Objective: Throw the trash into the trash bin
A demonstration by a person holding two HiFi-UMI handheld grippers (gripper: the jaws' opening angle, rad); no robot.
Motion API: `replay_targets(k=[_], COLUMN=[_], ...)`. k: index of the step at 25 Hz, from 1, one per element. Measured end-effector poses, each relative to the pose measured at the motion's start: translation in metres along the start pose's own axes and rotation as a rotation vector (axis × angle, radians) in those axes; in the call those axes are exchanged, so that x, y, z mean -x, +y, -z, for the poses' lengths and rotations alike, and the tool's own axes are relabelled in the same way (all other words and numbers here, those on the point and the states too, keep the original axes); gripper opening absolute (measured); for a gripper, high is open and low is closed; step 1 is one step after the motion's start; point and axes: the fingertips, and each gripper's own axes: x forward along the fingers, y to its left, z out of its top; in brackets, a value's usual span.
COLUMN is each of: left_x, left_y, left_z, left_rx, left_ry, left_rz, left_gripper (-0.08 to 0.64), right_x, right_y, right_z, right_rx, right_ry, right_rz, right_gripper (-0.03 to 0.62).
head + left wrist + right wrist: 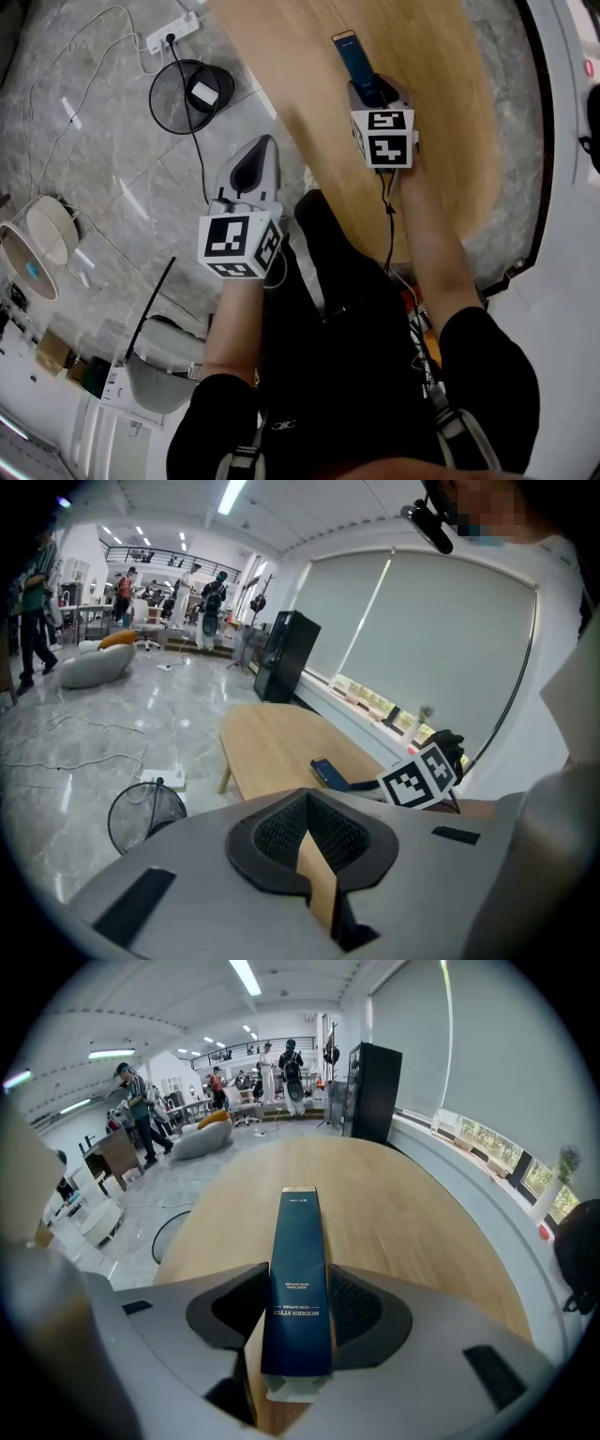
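Observation:
A long dark blue box [354, 56] [298, 1269] lies on the oval wooden table [431, 141] [412, 1204], pointing away from me. My right gripper [372, 91] [298, 1290] stands open around its near end; a strip of table shows between the left jaw and the box. My left gripper [265, 145] [307, 799] hangs left of the table over the floor, shut and holding nothing. The black wire trash bin [167, 101] [141, 819] stands on the floor further left, with a white item [203, 93] inside it.
A white power strip [174, 30] and loose cables lie on the grey floor near the bin. A round lamp shade [37, 246] and a white chair [159, 367] sit at the lower left. A white curved ledge [562, 206] runs past the table's right side.

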Motion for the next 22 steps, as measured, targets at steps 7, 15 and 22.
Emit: replay_targets(k=[7, 15, 22], left_x=[-0.007, -0.009, 0.001], left_y=[0.000, -0.001, 0.035], left_z=[-0.011, -0.029, -0.022], left_rx=[-0.010, -0.009, 0.034], left_ry=[-0.011, -0.052, -0.046], left_rz=[-0.002, 0.013, -0.002], left_gripper=[0.007, 0.006, 0.007], right_x=[0.057, 0.106, 0.097], right_y=[0.000, 0.025, 0.090], right_z=[-0.042, -0.066, -0.077], right_rx=[-0.060, -0.062, -0.122], right_ry=[-0.206, -0.264, -0.241], right_rz=[-0.005, -0.047, -0.159], right_gripper=[0.201, 0.201, 0.201])
